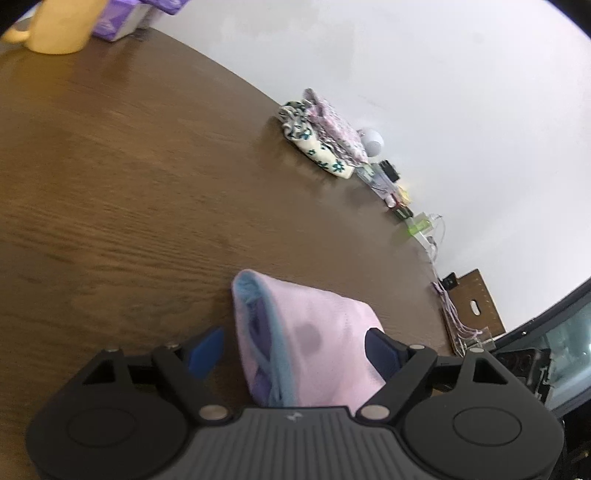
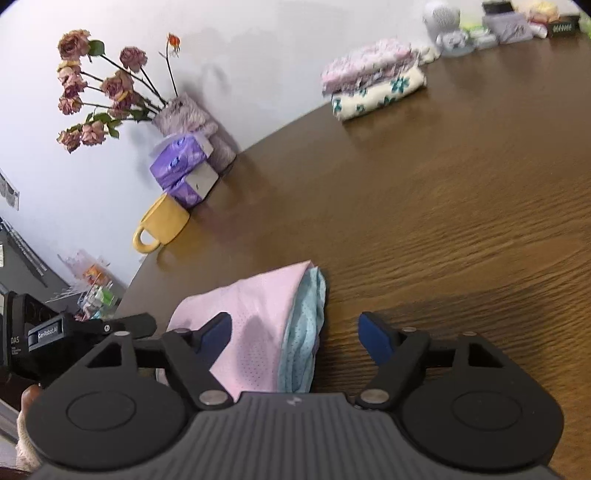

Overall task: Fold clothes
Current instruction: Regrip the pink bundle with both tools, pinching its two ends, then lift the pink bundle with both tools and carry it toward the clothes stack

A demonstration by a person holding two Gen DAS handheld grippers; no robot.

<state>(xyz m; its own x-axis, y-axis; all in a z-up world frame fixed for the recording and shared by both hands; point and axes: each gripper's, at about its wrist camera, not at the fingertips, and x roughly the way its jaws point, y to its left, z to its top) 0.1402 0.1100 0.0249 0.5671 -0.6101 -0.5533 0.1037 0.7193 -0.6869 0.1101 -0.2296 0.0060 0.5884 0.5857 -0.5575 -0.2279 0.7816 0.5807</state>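
Brown desk (image 1: 110,177) carries all. Folded pink garment (image 1: 325,332) lies at near edge, long axis running between both grippers. Left gripper (image 1: 295,350) fingers spread, garment between, unpinched. Right gripper (image 2: 295,339) fingers likewise apart, blue-edged end between. Both equally near. Folded stack (image 2: 373,88) well apart, far side.

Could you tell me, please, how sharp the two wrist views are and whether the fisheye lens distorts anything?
Left wrist view: the table edge curves into an arc, the yellow mug is smeared, dark corners vignette. Right wrist view: the folded clothes stack and dried roses look soft, wood grain streaked; the pink garment is sharper, under even light without glare.
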